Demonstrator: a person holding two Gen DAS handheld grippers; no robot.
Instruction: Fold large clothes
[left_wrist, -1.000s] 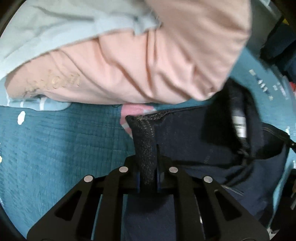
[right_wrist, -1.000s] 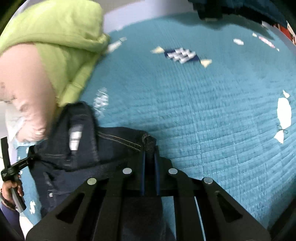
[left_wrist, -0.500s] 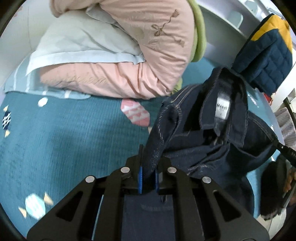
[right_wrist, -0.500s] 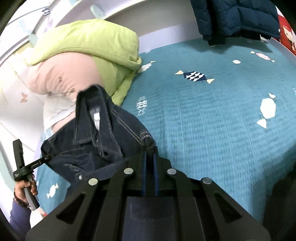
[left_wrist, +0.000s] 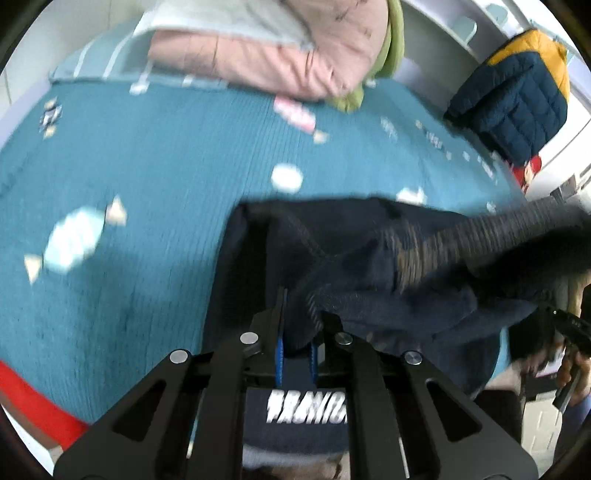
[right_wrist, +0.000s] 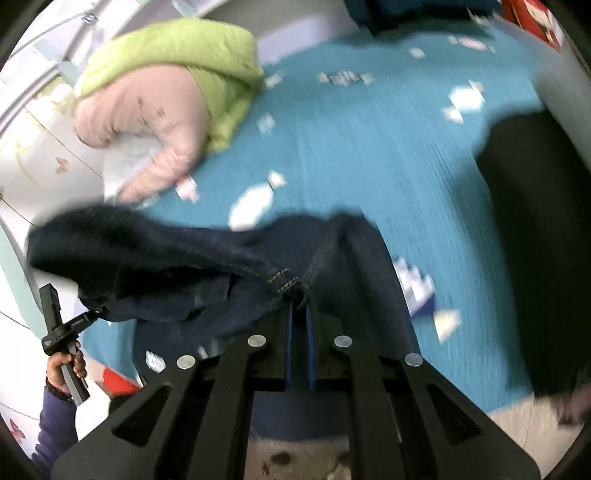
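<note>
Compared with a second ago, we see far more of the teal bedspread: the pink pillow that filled the left wrist view then now sits small at the top edge, and the dark denim jacket, which lay on the bedspread close to the pillows, now hangs lifted and stretched above the cover. Both current views are blurred.

In the left wrist view, our left gripper has its fingers pressed together on a thick fold of the denim jacket, which runs up and rightward from the fingertips across the lower middle of the picture. At the far right edge a hand grips the other tool's handle.

In the right wrist view, the green pillow lies top left, and our right gripper pinches a stitched seam of the jacket. The cloth stretches leftward from the fingertips and sags between the two grippers.
</note>
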